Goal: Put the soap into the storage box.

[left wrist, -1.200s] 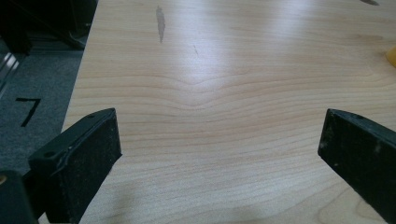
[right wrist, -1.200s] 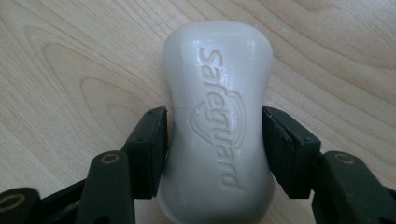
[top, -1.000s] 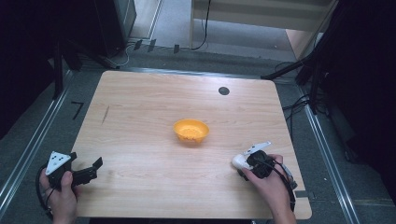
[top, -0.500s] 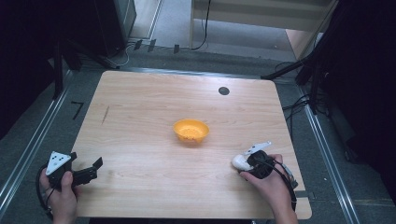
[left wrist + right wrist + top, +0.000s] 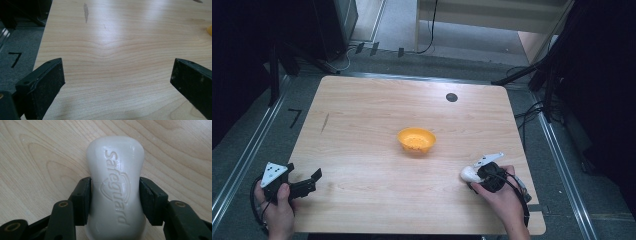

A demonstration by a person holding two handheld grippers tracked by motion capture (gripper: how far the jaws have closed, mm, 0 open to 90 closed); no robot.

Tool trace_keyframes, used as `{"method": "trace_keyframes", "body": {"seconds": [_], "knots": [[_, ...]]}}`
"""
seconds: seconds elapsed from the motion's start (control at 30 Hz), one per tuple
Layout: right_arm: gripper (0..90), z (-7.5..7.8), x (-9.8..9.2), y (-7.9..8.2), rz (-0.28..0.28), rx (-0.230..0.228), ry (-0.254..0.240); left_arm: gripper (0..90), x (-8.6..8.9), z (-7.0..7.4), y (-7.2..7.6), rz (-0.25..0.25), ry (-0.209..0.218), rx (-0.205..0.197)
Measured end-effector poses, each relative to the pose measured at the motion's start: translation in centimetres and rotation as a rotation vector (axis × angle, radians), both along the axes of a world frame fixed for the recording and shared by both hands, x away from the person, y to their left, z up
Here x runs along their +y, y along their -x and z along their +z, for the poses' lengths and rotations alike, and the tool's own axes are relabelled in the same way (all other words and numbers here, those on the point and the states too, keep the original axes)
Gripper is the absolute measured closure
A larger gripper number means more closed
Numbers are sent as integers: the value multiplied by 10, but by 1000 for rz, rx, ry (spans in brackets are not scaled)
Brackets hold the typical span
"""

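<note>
As right gripper (image 5: 115, 195) jaws close on soap (image 5: 115, 182), bowl (image 5: 416, 140) sits approx. 10 o'clock; left gripper (image 5: 117, 82) jaws open, empty.

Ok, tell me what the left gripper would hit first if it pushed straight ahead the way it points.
Probably nothing: the left gripper, fingers wide apart, faces bare light wooden table. The orange plastic bowl lies right of that line, though depth is uncertain.

A white soap bar (image 5: 116, 187), embossed with lettering, is seen near the table's (image 5: 362, 130) right front edge; pale wood grain; orange bowl (image 5: 416, 140) mid-table.
</note>
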State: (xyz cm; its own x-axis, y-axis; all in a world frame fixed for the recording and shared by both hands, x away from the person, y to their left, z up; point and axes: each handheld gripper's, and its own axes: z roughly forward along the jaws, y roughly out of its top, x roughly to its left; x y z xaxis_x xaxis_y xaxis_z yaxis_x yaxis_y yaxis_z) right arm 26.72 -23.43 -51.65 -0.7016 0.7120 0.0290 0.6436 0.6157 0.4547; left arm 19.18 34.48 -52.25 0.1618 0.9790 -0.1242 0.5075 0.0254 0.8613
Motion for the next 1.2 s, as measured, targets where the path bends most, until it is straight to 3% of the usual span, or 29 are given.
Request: {"method": "trace_keyframes", "body": {"seconds": [0.27,0.47,1.2], "knots": [[502,3,5,1,39,12,17,0,0,0,0,-2,0,1],[504,5,7,1,44,14,4,0,1,0,0,-1,2,2],[505,27,17,-6,131,-12,6,0,1,0,0,-2,2,3]]}}
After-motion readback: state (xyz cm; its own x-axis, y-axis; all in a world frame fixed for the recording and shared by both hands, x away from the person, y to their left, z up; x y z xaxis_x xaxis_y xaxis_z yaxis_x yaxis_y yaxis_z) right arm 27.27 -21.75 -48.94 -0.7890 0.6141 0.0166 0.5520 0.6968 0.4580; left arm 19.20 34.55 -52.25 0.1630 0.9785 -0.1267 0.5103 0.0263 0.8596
